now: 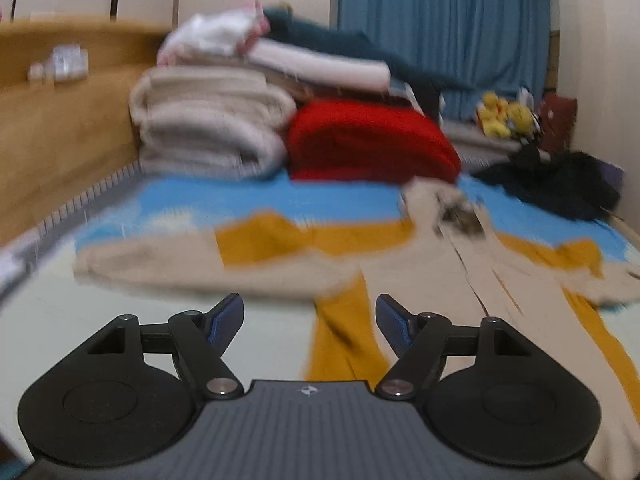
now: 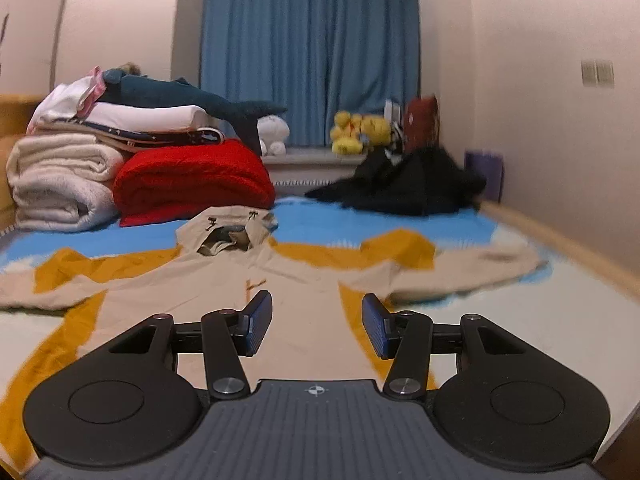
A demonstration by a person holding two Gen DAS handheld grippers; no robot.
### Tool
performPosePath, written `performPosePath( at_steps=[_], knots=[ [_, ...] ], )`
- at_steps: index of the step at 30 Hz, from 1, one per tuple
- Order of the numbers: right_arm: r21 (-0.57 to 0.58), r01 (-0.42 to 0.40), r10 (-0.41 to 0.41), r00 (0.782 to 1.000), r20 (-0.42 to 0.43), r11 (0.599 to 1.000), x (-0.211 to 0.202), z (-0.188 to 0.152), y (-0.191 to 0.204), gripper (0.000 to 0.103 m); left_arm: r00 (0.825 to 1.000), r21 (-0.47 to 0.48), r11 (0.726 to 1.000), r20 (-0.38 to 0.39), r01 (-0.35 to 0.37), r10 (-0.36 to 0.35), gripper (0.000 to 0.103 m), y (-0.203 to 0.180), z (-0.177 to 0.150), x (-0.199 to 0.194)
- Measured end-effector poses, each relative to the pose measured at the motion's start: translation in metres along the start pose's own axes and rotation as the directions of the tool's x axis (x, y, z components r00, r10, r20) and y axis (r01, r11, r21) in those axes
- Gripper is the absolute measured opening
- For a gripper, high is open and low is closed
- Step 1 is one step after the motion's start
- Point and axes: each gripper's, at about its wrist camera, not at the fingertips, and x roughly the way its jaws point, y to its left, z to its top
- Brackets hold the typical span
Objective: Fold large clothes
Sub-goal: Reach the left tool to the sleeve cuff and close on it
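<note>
A: Hoodie [image 2: 288,276], beige with mustard panels, lying flat on the bed [image 2: 540,320], front up. Hood toward the far end, both sleeves spread out toward the side edges, hem toward the near edge.

B: How will it handle?

A: Soft, floppy and light, I'd judge, though bulky. It will sag wherever it isn't supported. Best holds look like a sleeve cuff or shoulder seam, pinching a fold of cloth, not the flat middle.

B: Tools?

A: Left gripper [image 1: 310,326] has its jaws apart with nothing between them, above the body's left side. Right gripper [image 2: 317,326] also apart and empty, over the chest.

B: Any containers?

A: None seen. At the far end: folded white blankets [image 2: 60,184], a red blanket [image 2: 192,180], a dark heap of clothes [image 2: 408,188] near the far right corner.
</note>
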Motion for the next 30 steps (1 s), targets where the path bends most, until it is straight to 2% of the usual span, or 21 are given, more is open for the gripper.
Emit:
performPosePath(
  at_steps=[4, 7, 9, 11, 12, 14, 17, 20, 22, 23, 24, 26, 27, 30],
  knots=[
    [-0.041, 0.039, -0.037, 0.999, 0.035, 0.998, 0.004, 0.008, 0.006, 0.052, 0.998, -0.004, 1.000, 0.069, -0.014, 0.014, 0.078, 0.014, 0.052, 0.047],
    [-0.059, 0.050, -0.047, 0.997, 0.058, 0.997, 0.008, 0.026, 0.008, 0.052, 0.995, -0.044, 0.997, 0.073, -0.064, 0.067, 0.076, 0.035, 0.068, 0.085],
    [-0.067, 0.036, -0.032, 0.998, 0.059, 0.997, 0.011, 0.040, 0.009, 0.052, 0.995, -0.062, 0.995, 0.045, -0.083, 0.086, 0.074, 0.053, 0.059, 0.110],
    [-0.074, 0.013, -0.009, 0.998, 0.057, 0.997, 0.020, 0.057, 0.012, 0.052, 0.994, -0.086, 0.992, -0.068, -0.095, 0.089, 0.055, 0.068, 0.046, 0.137],
    [-0.078, 0.002, 0.003, 0.998, 0.061, 0.997, 0.026, 0.066, 0.014, 0.052, 0.989, -0.112, 0.990, -0.124, -0.089, 0.075, 0.052, 0.075, 0.041, 0.152],
    [-0.080, -0.026, 0.031, 0.997, 0.065, 0.996, 0.043, 0.088, 0.023, 0.052, 0.987, -0.140, 0.986, -0.143, -0.087, 0.066, 0.044, 0.088, 0.034, 0.169],
    [0.005, -0.086, 0.085, 0.993, 0.080, 0.996, 0.078, 0.119, 0.038, 0.052, 0.982, -0.157, 0.980, -0.160, -0.121, 0.096, 0.041, 0.109, 0.027, 0.189],
    [0.071, -0.160, 0.153, 0.983, 0.098, 0.985, 0.113, 0.137, 0.054, 0.052, 0.976, -0.200, 0.970, -0.191, -0.139, 0.101, 0.039, 0.135, 0.016, 0.207],
    [0.081, -0.211, 0.201, 0.973, 0.109, 0.974, 0.134, 0.138, 0.064, 0.048, 0.970, -0.239, 0.959, -0.219, -0.154, 0.101, 0.039, 0.153, 0.007, 0.220],
    [0.076, -0.229, 0.220, 0.969, 0.114, 0.970, 0.141, 0.134, 0.067, 0.041, 0.967, -0.259, 0.951, -0.232, -0.166, 0.105, 0.039, 0.163, 0.003, 0.225],
    [0.071, -0.240, 0.232, 0.967, 0.108, 0.968, 0.148, 0.128, 0.070, 0.029, 0.964, -0.282, 0.943, -0.242, -0.175, 0.106, 0.039, 0.170, 0.000, 0.231],
    [0.076, -0.241, 0.238, 0.970, 0.041, 0.968, 0.166, 0.118, 0.078, 0.013, 0.960, -0.328, 0.924, -0.254, -0.196, 0.113, 0.040, 0.188, -0.005, 0.242],
    [0.089, -0.258, 0.258, 0.966, 0.010, 0.962, 0.174, 0.114, 0.080, 0.010, 0.959, -0.351, 0.913, -0.256, -0.207, 0.119, 0.041, 0.198, -0.008, 0.248],
    [0.091, -0.306, 0.311, 0.950, -0.040, 0.948, 0.189, 0.109, 0.086, 0.010, 0.955, -0.415, 0.877, -0.260, -0.243, 0.142, 0.046, 0.229, -0.013, 0.265]
  ],
)
